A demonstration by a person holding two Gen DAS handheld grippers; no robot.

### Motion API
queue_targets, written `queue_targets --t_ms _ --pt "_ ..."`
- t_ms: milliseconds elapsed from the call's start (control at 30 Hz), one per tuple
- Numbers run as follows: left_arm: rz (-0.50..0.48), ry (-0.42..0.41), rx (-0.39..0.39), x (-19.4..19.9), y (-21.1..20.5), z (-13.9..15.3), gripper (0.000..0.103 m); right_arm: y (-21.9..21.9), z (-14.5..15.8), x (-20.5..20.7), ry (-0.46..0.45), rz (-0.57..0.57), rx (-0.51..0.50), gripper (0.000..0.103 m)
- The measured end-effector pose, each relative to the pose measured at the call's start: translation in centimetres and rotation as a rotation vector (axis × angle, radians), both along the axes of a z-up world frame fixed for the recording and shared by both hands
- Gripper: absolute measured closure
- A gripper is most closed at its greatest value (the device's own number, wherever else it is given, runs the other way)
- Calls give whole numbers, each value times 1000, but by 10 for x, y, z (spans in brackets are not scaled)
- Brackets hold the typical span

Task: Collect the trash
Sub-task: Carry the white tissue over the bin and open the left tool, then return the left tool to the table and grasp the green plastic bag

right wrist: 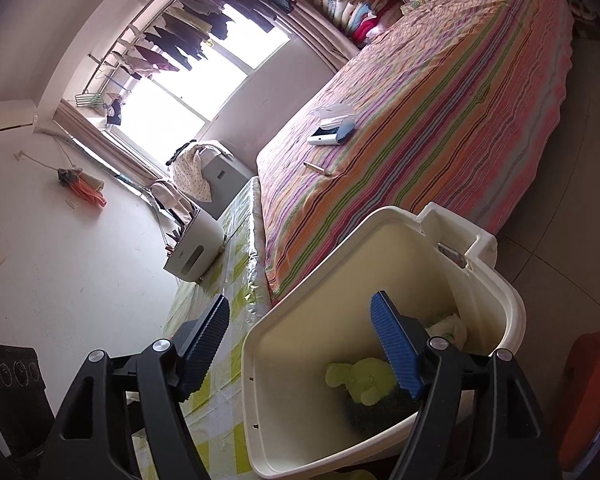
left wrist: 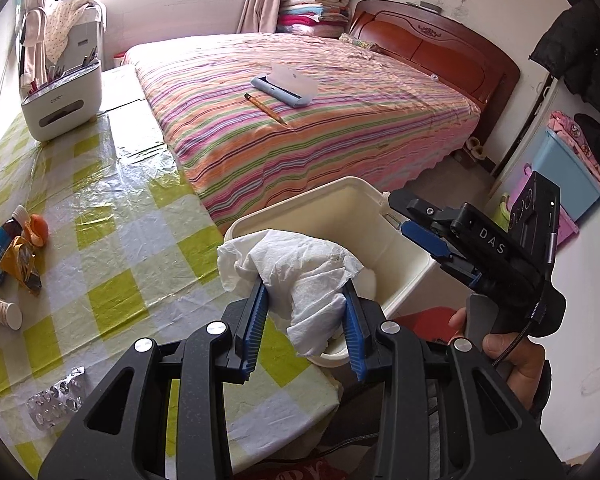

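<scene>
Left wrist view: crumpled white tissue [left wrist: 300, 280] pinched in left claw [left wrist: 306, 320]; right claw [right wrist: 300, 344] spread, empty.

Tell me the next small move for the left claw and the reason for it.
Probably carry it a little further over the bin, then open. The left claw is shut on the crumpled tissue, which hangs right at the bin's near rim, partly over the table, so dropping now might miss.

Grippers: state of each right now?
Left gripper: closed on the crumpled white tissue, at the rim of the white bin.
Right gripper: open, nothing between its fingers.
</scene>
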State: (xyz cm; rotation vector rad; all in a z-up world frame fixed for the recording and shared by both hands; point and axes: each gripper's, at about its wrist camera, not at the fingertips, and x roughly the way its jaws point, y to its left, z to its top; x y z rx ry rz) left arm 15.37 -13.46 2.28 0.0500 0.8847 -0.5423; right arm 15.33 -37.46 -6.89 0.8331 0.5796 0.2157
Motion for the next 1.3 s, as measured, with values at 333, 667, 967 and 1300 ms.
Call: queue_targets --t_ms 333,667,967,1300 --pt "-6 57 30 22 -30 -22 69 -19 1 -11 -28 -90 30 32" --pt "-32 73 83 33 -59 -36 60 -26 3 -14 -38 -114 44 32" --pt "-33 62 104 27 -58 -32 28 -32 1 -17 -43 -137 70 32" --pt "30 27 148 16 9 -28 28 -22 3 -9 -30 -93 54 32"
